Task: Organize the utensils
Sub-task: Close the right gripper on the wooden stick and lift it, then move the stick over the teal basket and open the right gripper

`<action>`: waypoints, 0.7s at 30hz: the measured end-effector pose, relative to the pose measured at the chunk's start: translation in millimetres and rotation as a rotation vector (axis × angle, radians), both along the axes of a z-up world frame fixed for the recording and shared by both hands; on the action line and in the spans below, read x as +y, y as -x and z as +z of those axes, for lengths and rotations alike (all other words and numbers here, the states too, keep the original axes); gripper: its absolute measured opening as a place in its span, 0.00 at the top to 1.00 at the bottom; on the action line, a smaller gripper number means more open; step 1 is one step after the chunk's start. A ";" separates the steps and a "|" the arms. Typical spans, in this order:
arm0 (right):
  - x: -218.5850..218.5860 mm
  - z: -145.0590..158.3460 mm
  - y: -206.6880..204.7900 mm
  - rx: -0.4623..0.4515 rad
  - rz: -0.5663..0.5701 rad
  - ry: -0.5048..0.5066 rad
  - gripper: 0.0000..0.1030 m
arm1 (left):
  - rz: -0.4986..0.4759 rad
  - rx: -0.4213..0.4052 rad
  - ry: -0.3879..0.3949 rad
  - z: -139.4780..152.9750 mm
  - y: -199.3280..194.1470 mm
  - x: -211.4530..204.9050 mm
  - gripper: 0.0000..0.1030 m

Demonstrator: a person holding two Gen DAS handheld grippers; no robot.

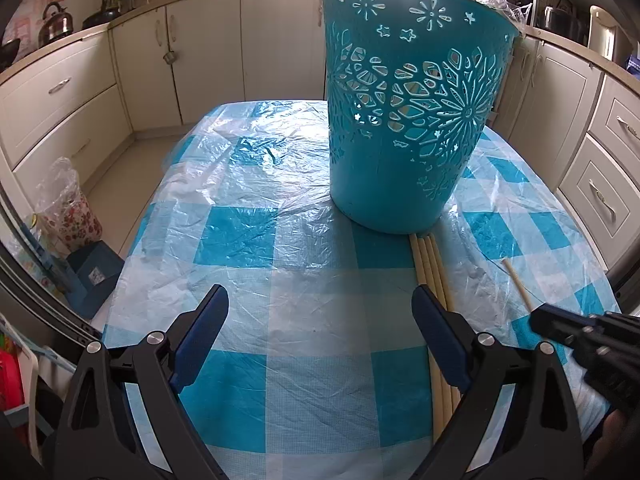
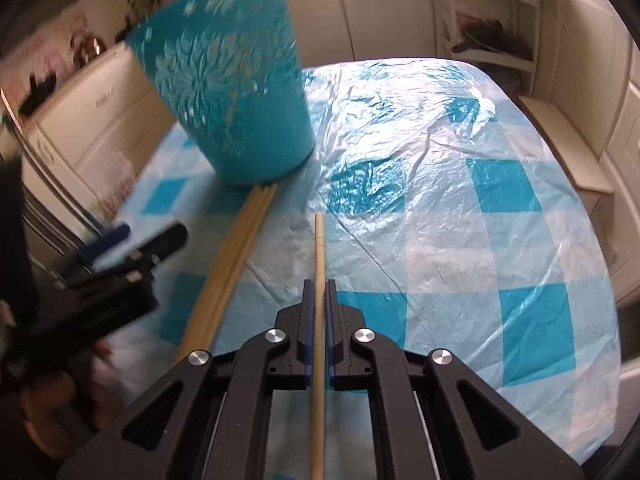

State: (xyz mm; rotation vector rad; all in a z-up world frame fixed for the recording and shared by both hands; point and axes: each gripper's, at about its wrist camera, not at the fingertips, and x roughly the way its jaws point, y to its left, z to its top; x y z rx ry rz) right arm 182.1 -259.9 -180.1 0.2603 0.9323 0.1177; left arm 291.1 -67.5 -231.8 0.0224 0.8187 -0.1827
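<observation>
A teal cut-out plastic basket (image 1: 412, 112) stands upright on the checked table; it also shows in the right wrist view (image 2: 232, 100). Several pale wooden chopsticks (image 1: 430, 264) lie side by side on the cloth, their far ends touching the basket's base, and show in the right wrist view (image 2: 232, 248). My left gripper (image 1: 320, 308) is open and empty, just left of the bundle. My right gripper (image 2: 319, 292) is shut on a single chopstick (image 2: 319, 248) and holds it pointing forward, right of the bundle. That chopstick's tip shows in the left wrist view (image 1: 518, 284).
The table (image 1: 280, 240) has a blue and white checked cloth under crinkled clear plastic. Cream kitchen cabinets (image 1: 60, 92) surround it. A bag and a blue box (image 1: 92, 268) sit on the floor at the left. Open shelves (image 2: 492, 32) stand beyond the far right edge.
</observation>
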 end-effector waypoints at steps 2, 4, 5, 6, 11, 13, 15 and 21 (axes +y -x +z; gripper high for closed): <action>-4.7 5.8 2.4 -0.016 -0.014 -0.050 0.94 | 0.000 0.003 0.001 -0.4 -0.5 -0.1 0.14; -9.4 13.3 5.3 -0.039 -0.023 -0.102 0.94 | -0.001 0.007 0.003 -1.0 -1.0 0.4 0.14; -11.4 17.3 6.8 -0.052 -0.025 -0.130 0.94 | -0.001 0.008 0.003 -1.3 -1.2 0.6 0.14; -13.4 21.6 8.0 -0.065 -0.026 -0.158 0.94 | -0.001 0.010 0.004 -1.5 -1.5 0.8 0.14; -14.2 54.7 10.2 -0.158 -0.020 -0.247 0.94 | -0.002 0.014 0.006 -1.9 -2.3 0.7 0.14; -11.4 73.4 7.2 -0.214 -0.012 -0.259 0.94 | -0.002 0.014 0.006 -1.8 -2.3 0.6 0.14; -6.7 100.1 -3.0 -0.292 0.002 -0.259 0.94 | -0.002 0.016 0.006 -2.2 -2.4 0.6 0.14; 15.8 187.3 -47.5 -0.595 -0.013 -0.219 0.94 | -0.002 0.020 0.009 -3.2 -3.4 1.1 0.13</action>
